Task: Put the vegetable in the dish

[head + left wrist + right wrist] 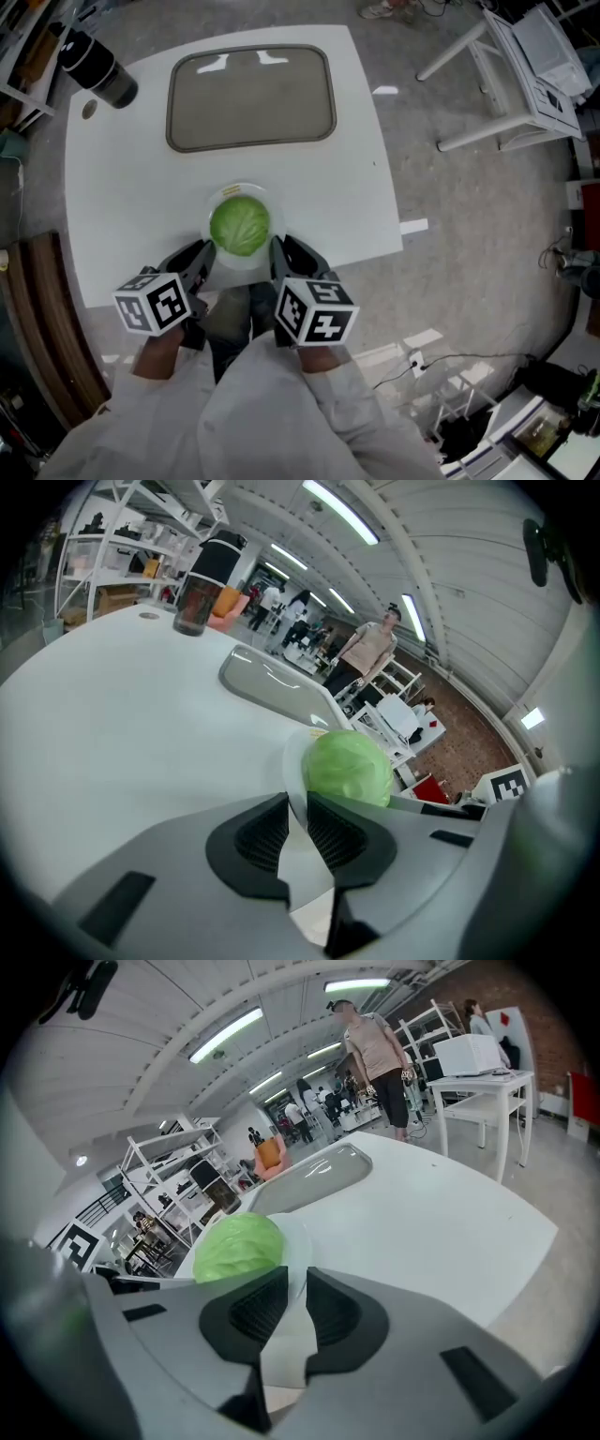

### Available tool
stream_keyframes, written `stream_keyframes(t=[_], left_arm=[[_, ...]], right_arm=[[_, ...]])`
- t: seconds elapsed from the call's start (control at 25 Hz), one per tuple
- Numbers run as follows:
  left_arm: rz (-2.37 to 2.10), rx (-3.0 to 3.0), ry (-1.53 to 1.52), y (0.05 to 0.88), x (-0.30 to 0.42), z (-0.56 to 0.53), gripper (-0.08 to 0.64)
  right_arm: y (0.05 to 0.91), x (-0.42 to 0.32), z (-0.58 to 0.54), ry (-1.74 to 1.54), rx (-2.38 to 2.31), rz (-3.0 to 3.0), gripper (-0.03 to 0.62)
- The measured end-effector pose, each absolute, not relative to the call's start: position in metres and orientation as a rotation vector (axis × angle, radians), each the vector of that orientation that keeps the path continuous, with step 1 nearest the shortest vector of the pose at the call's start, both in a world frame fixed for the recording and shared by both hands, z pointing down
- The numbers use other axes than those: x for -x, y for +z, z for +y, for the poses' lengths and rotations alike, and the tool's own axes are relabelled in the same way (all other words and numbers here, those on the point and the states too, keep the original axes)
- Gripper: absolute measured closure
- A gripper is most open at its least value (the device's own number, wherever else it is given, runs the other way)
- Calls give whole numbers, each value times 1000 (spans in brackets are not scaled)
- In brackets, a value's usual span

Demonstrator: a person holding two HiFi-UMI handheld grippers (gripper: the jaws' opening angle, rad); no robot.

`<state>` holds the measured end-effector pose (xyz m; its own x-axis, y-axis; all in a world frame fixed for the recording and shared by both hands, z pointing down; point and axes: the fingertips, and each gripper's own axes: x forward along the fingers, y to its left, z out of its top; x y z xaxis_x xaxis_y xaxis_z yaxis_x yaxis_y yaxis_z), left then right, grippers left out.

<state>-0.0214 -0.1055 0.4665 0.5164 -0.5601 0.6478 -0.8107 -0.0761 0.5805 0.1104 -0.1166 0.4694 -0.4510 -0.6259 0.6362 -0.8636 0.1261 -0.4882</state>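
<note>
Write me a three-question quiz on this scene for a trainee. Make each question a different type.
1. True or false: the cabbage already sits in the dish.
2. What is the left gripper clamped on? A) the dish's rim; B) the cabbage; C) nothing.
3. Fill in: seen from the head view, the dark lidded cup stands at the far ____ corner of the table.

Key: 1 true. 2 A. 3 left.
</note>
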Motion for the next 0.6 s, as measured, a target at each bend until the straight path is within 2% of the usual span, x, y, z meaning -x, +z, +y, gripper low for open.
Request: stream_keyframes(t=[0.6], left_arm=[[-1139,-1746,286,465,30,-138,502]], right_arm=[[462,-101,-157,1207,-1424,-2162,526]])
